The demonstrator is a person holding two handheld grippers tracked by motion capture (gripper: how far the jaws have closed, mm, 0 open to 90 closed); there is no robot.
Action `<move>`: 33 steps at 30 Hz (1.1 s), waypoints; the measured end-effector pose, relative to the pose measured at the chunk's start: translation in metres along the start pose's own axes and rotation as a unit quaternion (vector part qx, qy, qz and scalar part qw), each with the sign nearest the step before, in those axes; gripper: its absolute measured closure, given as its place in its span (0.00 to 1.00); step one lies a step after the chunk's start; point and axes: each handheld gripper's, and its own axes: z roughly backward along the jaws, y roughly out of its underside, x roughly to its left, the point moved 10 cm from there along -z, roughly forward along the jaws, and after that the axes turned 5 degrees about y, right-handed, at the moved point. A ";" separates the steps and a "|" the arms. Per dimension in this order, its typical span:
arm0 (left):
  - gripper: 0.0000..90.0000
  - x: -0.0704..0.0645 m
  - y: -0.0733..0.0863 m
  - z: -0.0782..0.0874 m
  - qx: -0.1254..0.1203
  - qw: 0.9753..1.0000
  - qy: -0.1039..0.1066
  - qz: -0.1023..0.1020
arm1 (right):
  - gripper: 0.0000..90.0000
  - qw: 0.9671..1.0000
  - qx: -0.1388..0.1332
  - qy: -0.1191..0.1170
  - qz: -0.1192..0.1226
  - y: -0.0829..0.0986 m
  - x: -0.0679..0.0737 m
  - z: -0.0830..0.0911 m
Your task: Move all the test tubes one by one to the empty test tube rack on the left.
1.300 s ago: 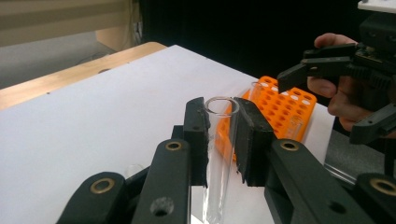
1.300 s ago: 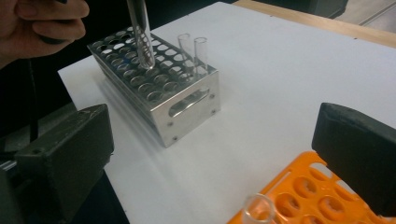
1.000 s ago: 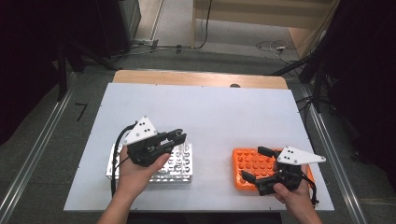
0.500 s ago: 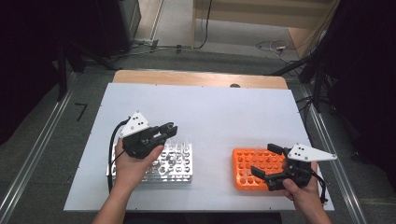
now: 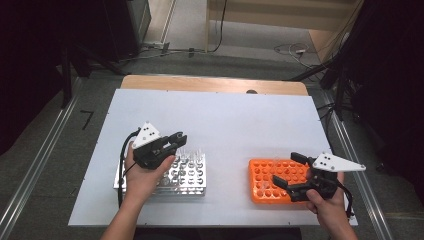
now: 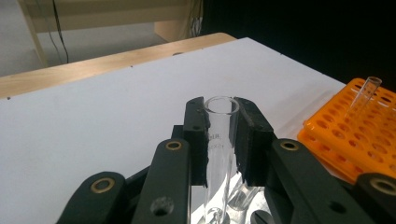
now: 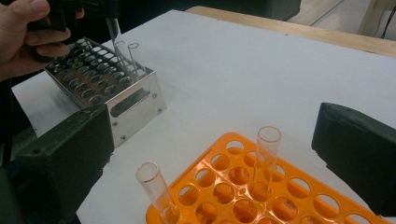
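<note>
Left gripper [image 5: 179,138] has shifted toward the far edge of the metal rack [image 5: 192,186]. Right gripper [image 5: 286,169] has drawn back toward the table's right edge.

Evenly lit from above; white table [image 5: 225,120] bright, nearly washed out, with faint short shadows under the metal rack [image 5: 187,175] and orange rack [image 5: 267,177]. Surroundings beyond the table dim to black at both sides. High view soft, low in detail. Left gripper view sharp on the glass tube [image 6: 219,135]; near jaw links slightly blurred. Right gripper view: close jaws out of focus, mild glare on the metal rack's side plate [image 7: 135,105].
</note>
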 end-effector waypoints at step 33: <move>0.82 -0.003 0.036 -0.008 0.104 0.995 0.004 0.001 | 0.00 1.000 0.020 0.014 -0.016 0.013 -0.020 -0.006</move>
